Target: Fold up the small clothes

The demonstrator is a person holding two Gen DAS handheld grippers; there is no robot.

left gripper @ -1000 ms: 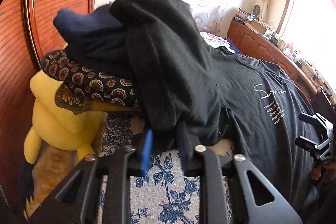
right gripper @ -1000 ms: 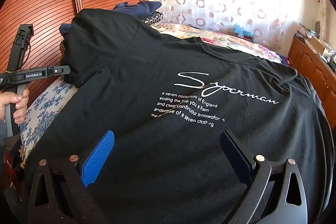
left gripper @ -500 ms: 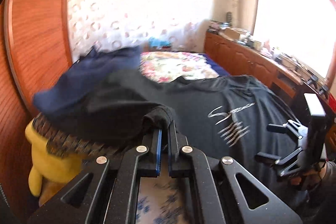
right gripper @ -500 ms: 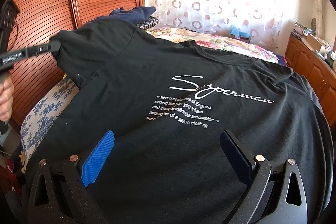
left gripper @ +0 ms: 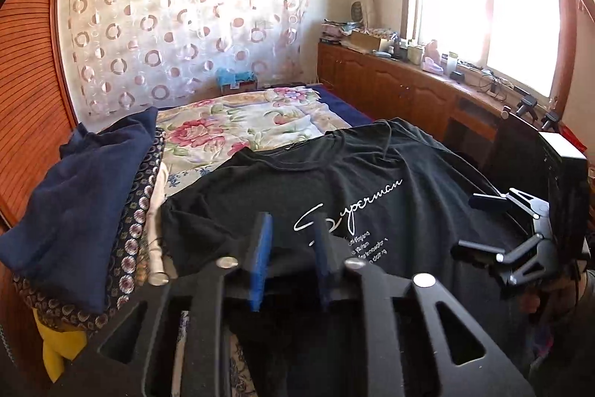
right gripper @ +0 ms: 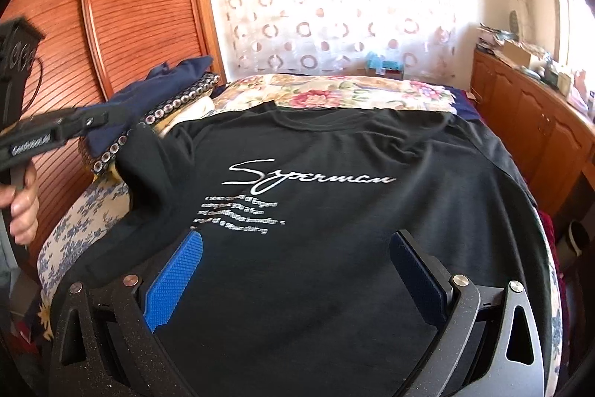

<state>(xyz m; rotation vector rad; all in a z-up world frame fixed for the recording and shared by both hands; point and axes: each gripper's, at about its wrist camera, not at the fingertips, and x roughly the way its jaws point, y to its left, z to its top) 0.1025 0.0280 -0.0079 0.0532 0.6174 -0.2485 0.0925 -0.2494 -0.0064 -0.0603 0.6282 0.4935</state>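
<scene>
Black T-shirt [right gripper: 334, 211], apparently "Superman"

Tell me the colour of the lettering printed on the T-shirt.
White, on the black T-shirt; the lettering shows best in the right wrist view.

Patterned curtain [left gripper: 178, 36] hangs behind wooden cabinets [left gripper: 401, 92].

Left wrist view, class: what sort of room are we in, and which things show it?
Most likely a bedroom in a home: a bed with a floral bedspread, a patterned curtain behind it, and a cluttered wooden cabinet under the window.
</scene>
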